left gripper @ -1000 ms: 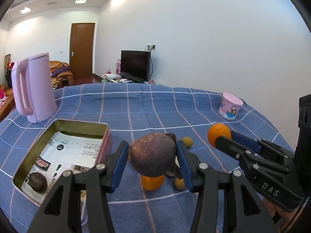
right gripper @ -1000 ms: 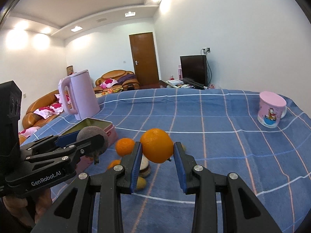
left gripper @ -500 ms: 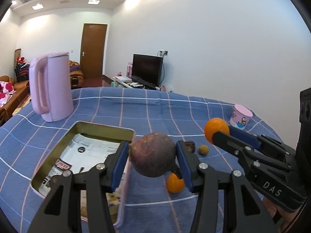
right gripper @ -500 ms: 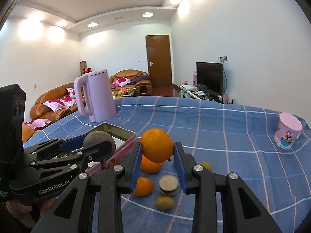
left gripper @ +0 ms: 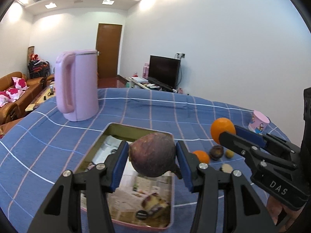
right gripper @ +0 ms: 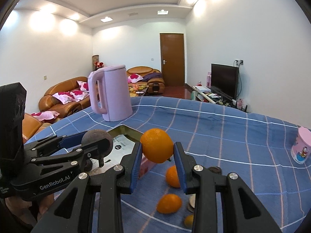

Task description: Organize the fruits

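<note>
Now each hand-held gripper squeezes fruit: left hand-held gripper a mangosteen, right hand-held gripper an orange; either could roll past the tin.

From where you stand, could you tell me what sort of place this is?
Most likely a home living room: brown sofas with pink cushions, a television on a low stand, and a table under a blue checked cloth in the foreground.

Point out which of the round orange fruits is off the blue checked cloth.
The round orange fruit clamped in the right tongs; the other two oranges lie on the blue checked cloth below.
</note>
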Demonstrator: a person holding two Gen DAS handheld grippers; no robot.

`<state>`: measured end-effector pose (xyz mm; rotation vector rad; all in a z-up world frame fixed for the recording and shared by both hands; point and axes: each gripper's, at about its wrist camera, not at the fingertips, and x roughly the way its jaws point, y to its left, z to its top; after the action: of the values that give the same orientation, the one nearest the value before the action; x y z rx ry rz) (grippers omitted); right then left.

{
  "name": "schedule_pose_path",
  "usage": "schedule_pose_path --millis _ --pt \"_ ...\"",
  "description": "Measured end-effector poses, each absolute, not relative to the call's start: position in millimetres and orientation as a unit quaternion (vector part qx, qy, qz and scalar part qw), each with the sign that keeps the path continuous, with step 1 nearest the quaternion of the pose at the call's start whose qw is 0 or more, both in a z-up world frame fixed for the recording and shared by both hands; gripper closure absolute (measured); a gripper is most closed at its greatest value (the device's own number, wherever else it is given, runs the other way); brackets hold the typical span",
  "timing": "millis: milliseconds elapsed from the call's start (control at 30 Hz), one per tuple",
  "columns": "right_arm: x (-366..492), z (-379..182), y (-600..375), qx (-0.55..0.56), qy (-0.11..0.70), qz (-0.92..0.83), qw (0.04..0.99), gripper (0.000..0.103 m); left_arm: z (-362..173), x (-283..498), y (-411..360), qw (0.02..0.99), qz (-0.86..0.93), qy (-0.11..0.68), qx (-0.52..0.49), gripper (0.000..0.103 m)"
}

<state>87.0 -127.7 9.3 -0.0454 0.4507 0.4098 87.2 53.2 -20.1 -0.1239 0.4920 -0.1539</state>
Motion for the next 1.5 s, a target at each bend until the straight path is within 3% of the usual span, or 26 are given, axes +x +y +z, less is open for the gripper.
schedule_pose_path --millis 567,1500 --pt "107 -7 -81 -0.039 0.244 0.238 0.939 0.068 -33 113 97 0.962 -0.023 0.265 -0.067 0.051" --pt "128 -42 -44 -0.059 0.293 0.259 0.919 0.068 -56 138 103 0.95 0.01 0.31 -0.043 0.051"
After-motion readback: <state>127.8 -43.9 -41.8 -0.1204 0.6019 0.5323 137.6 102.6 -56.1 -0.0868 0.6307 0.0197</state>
